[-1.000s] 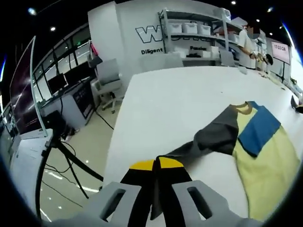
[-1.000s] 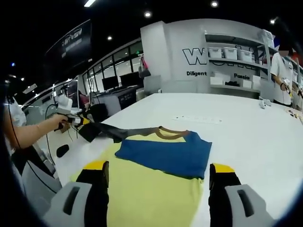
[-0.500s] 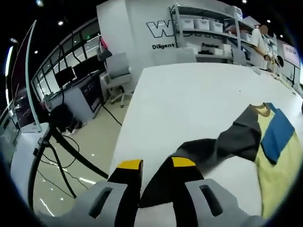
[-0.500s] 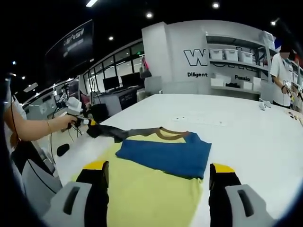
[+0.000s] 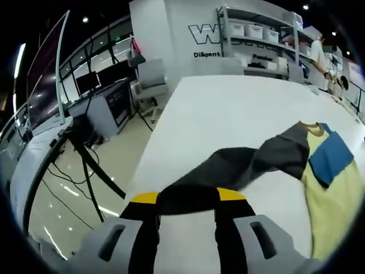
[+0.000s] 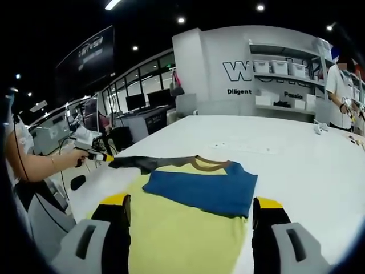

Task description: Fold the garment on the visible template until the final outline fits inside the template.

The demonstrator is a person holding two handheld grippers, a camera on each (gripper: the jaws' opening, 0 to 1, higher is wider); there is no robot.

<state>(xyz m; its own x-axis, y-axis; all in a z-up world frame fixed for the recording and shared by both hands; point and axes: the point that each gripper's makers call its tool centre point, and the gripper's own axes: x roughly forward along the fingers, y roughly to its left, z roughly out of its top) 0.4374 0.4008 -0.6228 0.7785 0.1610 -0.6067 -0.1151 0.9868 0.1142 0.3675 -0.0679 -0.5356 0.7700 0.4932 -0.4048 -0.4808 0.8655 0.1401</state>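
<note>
Lying on the wide white table (image 6: pixel 296 165), the yellow T-shirt with a brown collar, one dark grey sleeve and one blue sleeve (image 6: pixel 182 228) spreads between the right gripper's (image 6: pixel 189 212) yellow-tipped black jaws, which stand wide apart with nothing between them. In the right gripper view the blue sleeve (image 6: pixel 199 188) is folded across the chest, at about 12 o'clock from the jaws, and the dark grey sleeve (image 6: pixel 145 162) stretches out flat toward 10 o'clock. Its end meets the left gripper (image 6: pixel 94 155), held by a person's hand (image 6: pixel 68 157) near the table's edge.

In the left gripper view the left gripper (image 5: pixel 185 201) has its jaws parted, and the grey sleeve (image 5: pixel 239 165) runs between them from the bottom up toward 2 o'clock, where it joins the yellow body (image 5: pixel 333 205) and the folded blue sleeve (image 5: pixel 331 160). Whether the jaws press the cloth I cannot tell.

Behind the table stand a grey office chair (image 5: pixel 149 85) at 11 o'clock and white shelves with bins (image 5: pixel 256 40) at 1 o'clock.
</note>
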